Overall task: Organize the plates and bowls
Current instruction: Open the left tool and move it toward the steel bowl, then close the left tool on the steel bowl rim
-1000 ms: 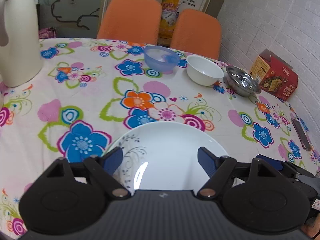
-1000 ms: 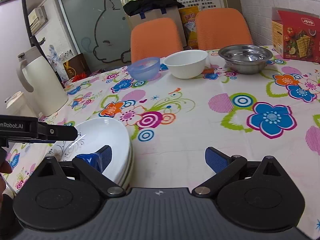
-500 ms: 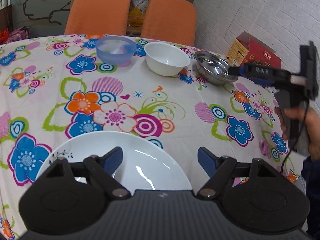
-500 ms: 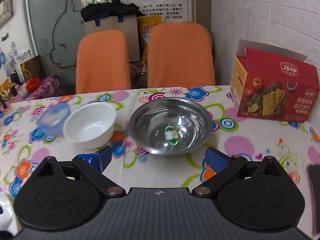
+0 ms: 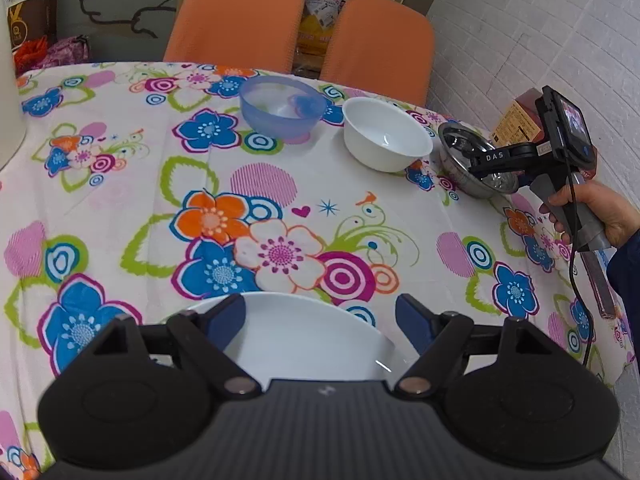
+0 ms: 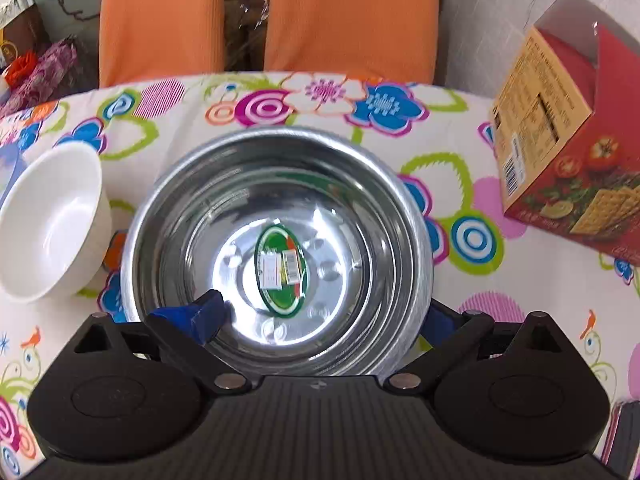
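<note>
In my left wrist view, the left hand-held gripper [image 5: 320, 322] sits at the bottom of the frame with its blue-padded fingers [image 5: 224, 318] spread wide and holding nothing. Under them, low in the frame, lies the round white ceramic plate [image 5: 308, 340] on the flower-printed table [image 5: 120, 184]; I cannot tell whether more plates lie beneath it. Moving rightward along the upper half of that frame, I see the translucent blue plastic bowl [image 5: 282, 106], then the plain white ceramic bowl [image 5: 386, 134] just beside it, then the shiny stainless steel bowl [image 5: 476, 166] at the right edge, partly covered by the other tool held in a person's hand [image 5: 592, 216].

In my right wrist view, the white bowl shows at the left edge and the steel bowl [image 6: 276, 248], with a green sticker on its floor, fills the centre. The right hand-held gripper [image 6: 326, 316] is wide apart and straddles the bowl's near rim: the left finger [image 6: 200, 314] is inside the basin, the right one outside the wall. A red cracker carton [image 6: 576, 152] stands at the upper right.

I judge the step in hand to be taking the steel bowl, presumably to nest the bowls together. Next I need to close the fingers squarely on the thin rim, firmly since polished metal may slip, then lift level.
</note>
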Demonstrator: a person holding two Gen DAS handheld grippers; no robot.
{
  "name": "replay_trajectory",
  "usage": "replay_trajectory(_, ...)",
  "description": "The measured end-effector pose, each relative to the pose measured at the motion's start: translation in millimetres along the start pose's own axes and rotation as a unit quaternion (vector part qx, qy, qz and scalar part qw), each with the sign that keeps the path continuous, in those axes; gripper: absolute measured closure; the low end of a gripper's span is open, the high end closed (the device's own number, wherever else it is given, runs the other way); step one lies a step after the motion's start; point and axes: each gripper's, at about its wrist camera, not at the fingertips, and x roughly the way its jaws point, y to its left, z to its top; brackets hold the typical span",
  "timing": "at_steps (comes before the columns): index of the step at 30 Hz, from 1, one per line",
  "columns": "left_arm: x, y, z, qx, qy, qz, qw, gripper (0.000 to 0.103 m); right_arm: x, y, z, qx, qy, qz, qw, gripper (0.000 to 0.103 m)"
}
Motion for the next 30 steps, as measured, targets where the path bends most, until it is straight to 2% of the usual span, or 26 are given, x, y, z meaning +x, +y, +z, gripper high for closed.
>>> replay_trajectory(9, -6, -13, -4, 0.015, -0.005, -0.020, 0.9997, 0.025, -24, 16, -28, -0.038, 0.044, 0.062, 0.996, 0.016)
replay_trajectory(12, -12, -18, -6, 0.026, -0.009, -0.028, 0.9992, 0.025, -31, 27, -45, -0.072, 0.055, 0.076, 0.993, 0.016)
replay_trajectory(14, -11, -23, -2, 0.032, -0.008, -0.027, 0.9991, 0.025, -41, 31, -54, -0.080, 0.036, 0.070, 0.994, 0.016)
replay_trajectory(18, 5, -33, 26, 0.024, 0.004, -0.039, 0.9989, 0.025, -71, 17, -65, -0.027, -0.058, 0.058, 0.996, 0.016)
replay_trajectory(20, 20, -40, 44, 0.014, 0.012, -0.047, 0.9987, 0.025, -84, 9, -75, -0.004, -0.111, 0.051, 0.993, 0.016)
replay_trajectory(22, 39, -52, 60, 0.010, 0.022, -0.047, 0.9986, 0.025, -91, 3, -89, 0.010, -0.148, 0.062, 0.987, 0.016)
replay_trajectory(27, 95, -84, 86, 0.007, 0.052, -0.042, 0.9978, 0.025, -78, -10, -102, 0.049, -0.158, 0.108, 0.980, 0.015)
replay_trajectory(30, 124, -99, 96, -0.002, 0.061, -0.044, 0.9971, 0.025, -61, -10, -92, 0.040, -0.150, 0.094, 0.983, 0.016)
